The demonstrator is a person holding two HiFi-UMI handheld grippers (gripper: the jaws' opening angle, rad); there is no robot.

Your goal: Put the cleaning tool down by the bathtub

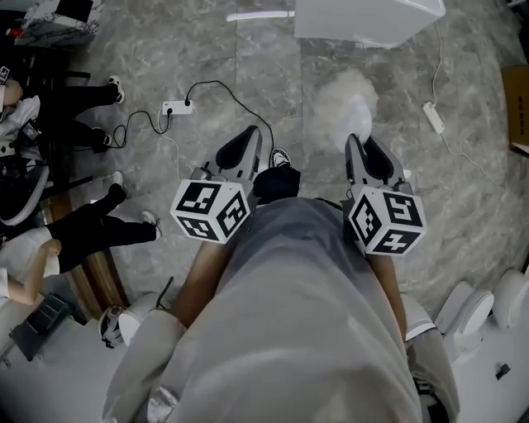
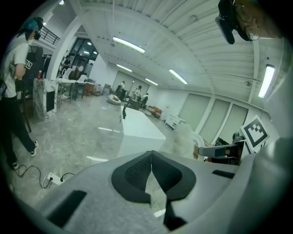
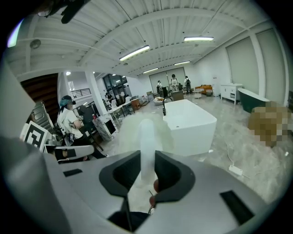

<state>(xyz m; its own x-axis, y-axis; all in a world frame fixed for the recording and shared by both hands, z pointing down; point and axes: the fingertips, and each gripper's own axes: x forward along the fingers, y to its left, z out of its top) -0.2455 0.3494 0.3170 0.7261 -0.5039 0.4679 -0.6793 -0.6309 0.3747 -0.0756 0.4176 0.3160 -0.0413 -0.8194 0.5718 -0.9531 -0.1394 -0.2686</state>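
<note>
Duster [image 1: 340,99] in your right claw [image 3: 147,157], bathtub [image 1: 368,21] ahead
Your right claw is clamped on the duster's white handle, with the fluffy head pointing toward the bathtub. Your left claw [image 2: 151,157] is closed, pads together.

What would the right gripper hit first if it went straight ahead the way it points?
Probably the white bathtub, with the cleaning tool that it grips touching first; depth is unclear.
</note>
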